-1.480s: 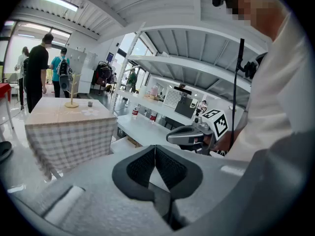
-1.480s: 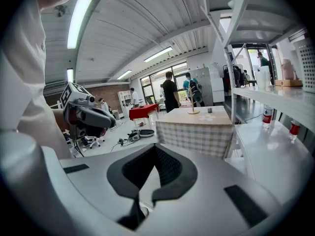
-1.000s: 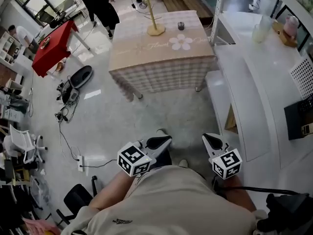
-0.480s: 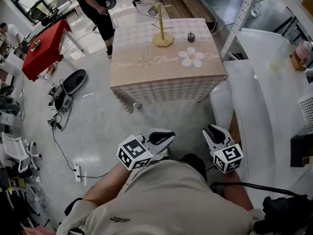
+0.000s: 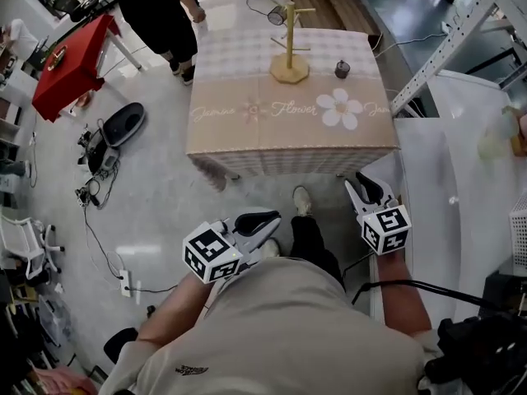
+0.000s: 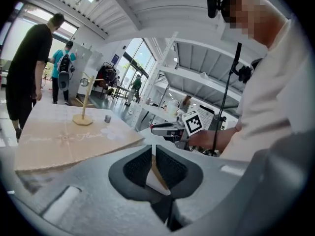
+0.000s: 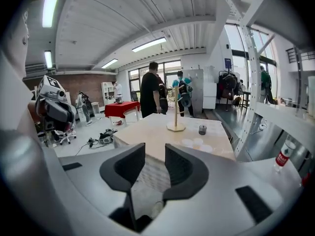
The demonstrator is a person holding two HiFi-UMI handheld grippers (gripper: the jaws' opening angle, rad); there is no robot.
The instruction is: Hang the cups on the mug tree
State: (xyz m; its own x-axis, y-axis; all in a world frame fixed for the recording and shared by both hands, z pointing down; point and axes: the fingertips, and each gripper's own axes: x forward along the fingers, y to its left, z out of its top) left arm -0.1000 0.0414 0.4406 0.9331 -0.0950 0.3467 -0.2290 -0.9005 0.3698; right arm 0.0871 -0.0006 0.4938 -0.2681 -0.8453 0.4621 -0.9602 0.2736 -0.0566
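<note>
A wooden mug tree (image 5: 290, 56) stands on the far part of the cloth-covered table (image 5: 247, 134). One cup (image 5: 278, 15) hangs on its upper left peg, and a small dark cup (image 5: 342, 70) stands on the cloth to its right. Both grippers hover over the floor, well short of the table's near edge. My left gripper (image 5: 262, 220) is shut with nothing in it; its pads (image 6: 139, 163) leave only a slit. My right gripper (image 5: 366, 189) is opening, with nothing between its jaws. In the right gripper view the tree (image 7: 175, 117) and the dark cup (image 7: 202, 130) lie far beyond the right gripper (image 7: 155, 151).
A person in black (image 5: 156, 15) stands at the table's far left corner. A red table (image 5: 70, 60), cables and floor devices (image 5: 115, 134) lie to the left. A white counter (image 5: 461, 179) and a metal shelf post (image 5: 445, 44) run along the right.
The table has come closer and larger in the head view. Both grippers have moved forward with it. The right gripper's jaws have parted.
</note>
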